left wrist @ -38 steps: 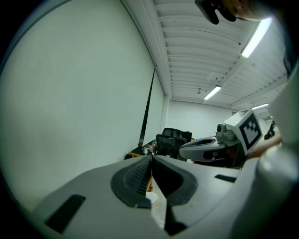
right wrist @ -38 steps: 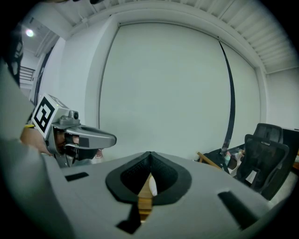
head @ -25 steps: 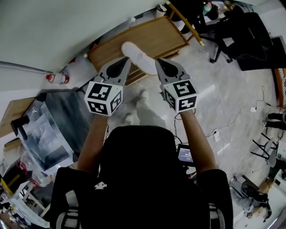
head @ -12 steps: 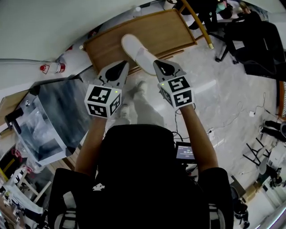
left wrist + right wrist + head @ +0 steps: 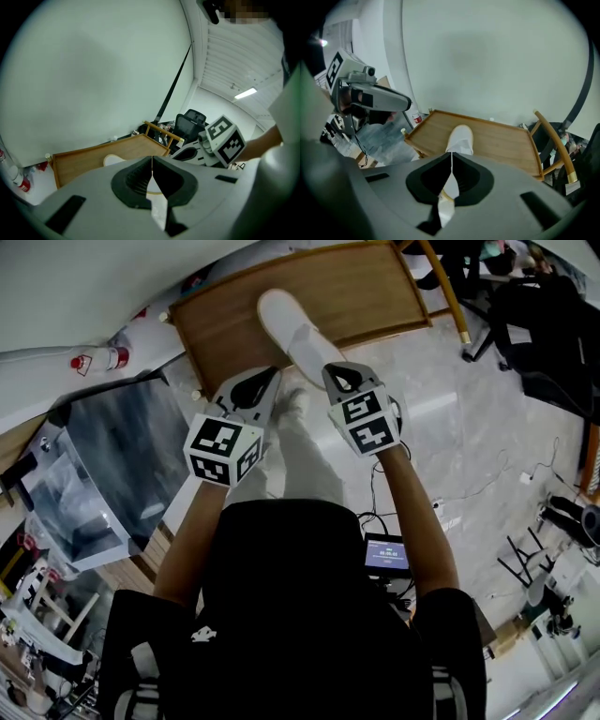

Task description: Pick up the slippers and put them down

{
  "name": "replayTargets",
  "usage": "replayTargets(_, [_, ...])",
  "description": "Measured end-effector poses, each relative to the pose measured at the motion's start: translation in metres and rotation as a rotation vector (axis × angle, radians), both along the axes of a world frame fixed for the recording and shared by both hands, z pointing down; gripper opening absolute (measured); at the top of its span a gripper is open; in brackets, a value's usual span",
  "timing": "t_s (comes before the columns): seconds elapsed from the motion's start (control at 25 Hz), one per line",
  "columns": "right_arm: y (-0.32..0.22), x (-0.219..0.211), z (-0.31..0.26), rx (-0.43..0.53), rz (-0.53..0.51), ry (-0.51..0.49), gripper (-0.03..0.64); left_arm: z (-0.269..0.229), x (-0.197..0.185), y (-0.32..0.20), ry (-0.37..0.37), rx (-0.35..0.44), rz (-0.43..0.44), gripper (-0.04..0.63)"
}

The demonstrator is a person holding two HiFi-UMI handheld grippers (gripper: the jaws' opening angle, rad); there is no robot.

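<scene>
A white slipper (image 5: 291,334) hangs slanted between my two grippers, toe over a low wooden tray (image 5: 356,292) and heel past its front edge. My right gripper (image 5: 334,372) is shut on the heel end; in the right gripper view the slipper (image 5: 460,139) runs out from the closed tips (image 5: 451,153) over the tray (image 5: 501,140). My left gripper (image 5: 273,377) points at the slipper's other side with its jaws closed (image 5: 151,159). A pale strip shows in the slot behind the tips, and the slipper's toe (image 5: 114,160) shows beyond. The other slipper of the pair is hidden or out of view.
A clear plastic bin (image 5: 103,484) stands left of my legs, with a red-labelled bottle (image 5: 94,360) by the wall. Black office chairs (image 5: 553,334) and a yellow-edged wooden rail (image 5: 445,287) are at the right. Cables (image 5: 487,474) cross the marble floor.
Both grippers have sunk together with the slipper between them. The wooden tray now looks larger and nearer, and the slipper's toe lies further over it.
</scene>
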State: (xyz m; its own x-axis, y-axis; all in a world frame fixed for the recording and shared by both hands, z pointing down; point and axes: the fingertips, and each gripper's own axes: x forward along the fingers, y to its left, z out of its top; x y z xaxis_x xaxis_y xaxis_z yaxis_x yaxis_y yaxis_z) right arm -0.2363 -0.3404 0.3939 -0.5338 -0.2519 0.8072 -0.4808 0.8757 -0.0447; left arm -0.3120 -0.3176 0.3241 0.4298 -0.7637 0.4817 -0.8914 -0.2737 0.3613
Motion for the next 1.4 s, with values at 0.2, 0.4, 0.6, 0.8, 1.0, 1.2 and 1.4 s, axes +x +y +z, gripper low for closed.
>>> replayTargets(0.2, [-0.004, -0.004, 0.029, -0.039, -0.017, 0.044, 0.06, 0.023, -0.005, 0.003, -0.021, -0.046, -0.01, 0.008])
replayTargets(0.4, [-0.016, -0.008, 0.056, -0.065, -0.026, 0.092, 0.155, 0.038, -0.015, 0.001, -0.043, -0.073, -0.025, 0.008])
replayTargets(0.6, [-0.025, -0.015, 0.079, -0.088, -0.04, 0.122, 0.181, 0.059, -0.025, 0.001, -0.062, -0.106, -0.042, 0.008])
replayTargets(0.8, [-0.034, -0.019, 0.096, -0.093, -0.048, 0.147, 0.187, 0.072, -0.027, -0.004, -0.063, -0.127, -0.054, 0.007])
replayTargets(1.0, [-0.038, -0.022, 0.107, -0.105, -0.057, 0.164, 0.187, 0.081, -0.03, -0.008, -0.064, -0.137, -0.061, 0.007])
replayTargets(1.2, [-0.04, -0.021, 0.116, -0.122, -0.06, 0.181, 0.168, 0.092, -0.041, -0.007, -0.08, -0.154, -0.088, 0.008])
replayTargets(1.4, [-0.039, -0.021, 0.119, -0.12, -0.047, 0.191, 0.13, 0.093, -0.046, -0.007, -0.081, -0.155, -0.098, 0.008])
